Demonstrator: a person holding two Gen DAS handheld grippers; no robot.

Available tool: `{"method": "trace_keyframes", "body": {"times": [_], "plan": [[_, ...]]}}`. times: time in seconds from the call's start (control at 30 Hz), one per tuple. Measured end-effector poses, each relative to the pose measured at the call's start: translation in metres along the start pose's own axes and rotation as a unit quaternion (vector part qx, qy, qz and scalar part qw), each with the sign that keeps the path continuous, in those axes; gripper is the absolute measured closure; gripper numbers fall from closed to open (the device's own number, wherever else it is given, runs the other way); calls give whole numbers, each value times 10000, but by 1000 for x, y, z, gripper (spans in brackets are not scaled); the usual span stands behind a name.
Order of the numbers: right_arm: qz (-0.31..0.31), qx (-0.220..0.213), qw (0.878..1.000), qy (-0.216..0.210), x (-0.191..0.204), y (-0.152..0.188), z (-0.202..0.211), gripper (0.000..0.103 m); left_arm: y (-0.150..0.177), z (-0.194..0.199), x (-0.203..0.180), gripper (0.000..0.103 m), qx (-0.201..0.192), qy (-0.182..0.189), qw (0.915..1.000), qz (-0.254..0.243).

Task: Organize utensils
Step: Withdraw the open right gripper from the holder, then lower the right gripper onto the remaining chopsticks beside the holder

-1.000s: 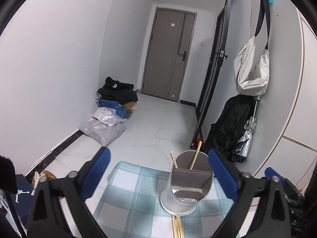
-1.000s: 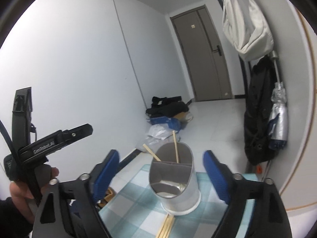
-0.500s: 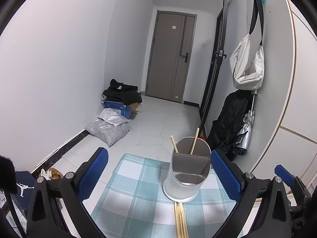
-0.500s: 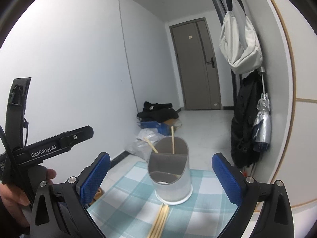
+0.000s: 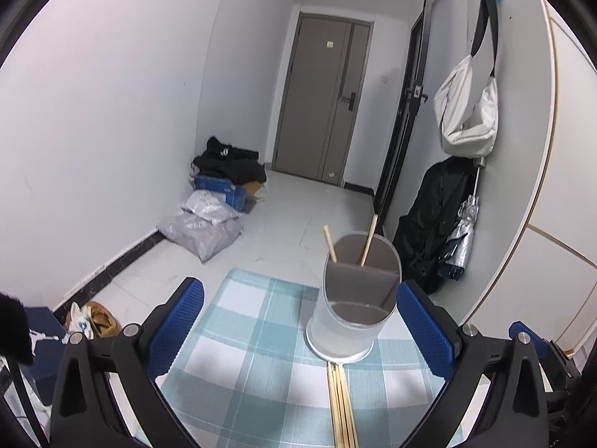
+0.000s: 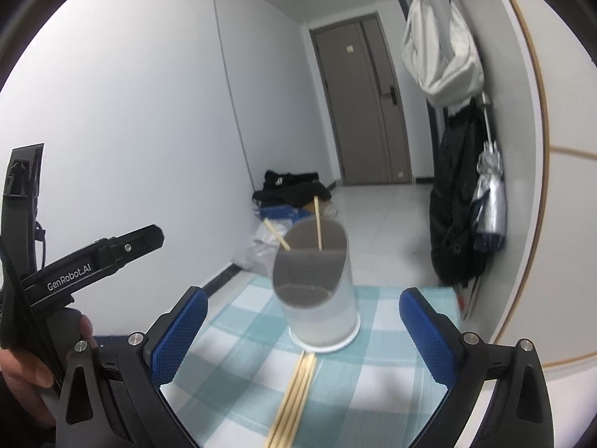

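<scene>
Both the right gripper point(image 6: 303, 330) and the left gripper point(image 5: 300, 323) stand wide open and hold nothing. Just below them lie the loose chopsticks point(image 6: 294, 392): light, stiff, thin, likely slippery; I would grip them mid-length. Beyond stands the utensil holder point(image 6: 317, 287), light and probably easy to tip.

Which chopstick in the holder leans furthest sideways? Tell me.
The left chopstick in the utensil holder: it slants steeply toward the wall, while the other chopstick stands nearly upright.
</scene>
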State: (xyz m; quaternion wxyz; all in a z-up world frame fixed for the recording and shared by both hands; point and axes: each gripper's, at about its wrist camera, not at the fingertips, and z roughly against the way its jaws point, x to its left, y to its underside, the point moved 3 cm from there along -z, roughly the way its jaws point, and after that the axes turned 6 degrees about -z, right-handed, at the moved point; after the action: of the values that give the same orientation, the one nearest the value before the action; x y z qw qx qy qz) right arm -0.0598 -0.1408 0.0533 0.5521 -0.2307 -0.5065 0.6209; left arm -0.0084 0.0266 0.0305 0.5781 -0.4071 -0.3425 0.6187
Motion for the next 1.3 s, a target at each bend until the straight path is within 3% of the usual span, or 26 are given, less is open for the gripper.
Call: {"method": "trace_keyframes", "body": {"times": [0.4,0.8,1.13,1.3], "plan": [[91,713,9974,16,-9,33,-35,0,45,-44,16,2,568,-172,9982,9],[124,2042,9785,249,-15,76,-105,2,54,-78,47,2,1141,-264,9928,260],[46,2932,9546,525,-27,106,-155,38,55,-87,53,2,1282,-291,9905,416],[96,3133,9477,601,-27,111,-170,54,54,-90,55,2,1338,-296,9892,513]]}}
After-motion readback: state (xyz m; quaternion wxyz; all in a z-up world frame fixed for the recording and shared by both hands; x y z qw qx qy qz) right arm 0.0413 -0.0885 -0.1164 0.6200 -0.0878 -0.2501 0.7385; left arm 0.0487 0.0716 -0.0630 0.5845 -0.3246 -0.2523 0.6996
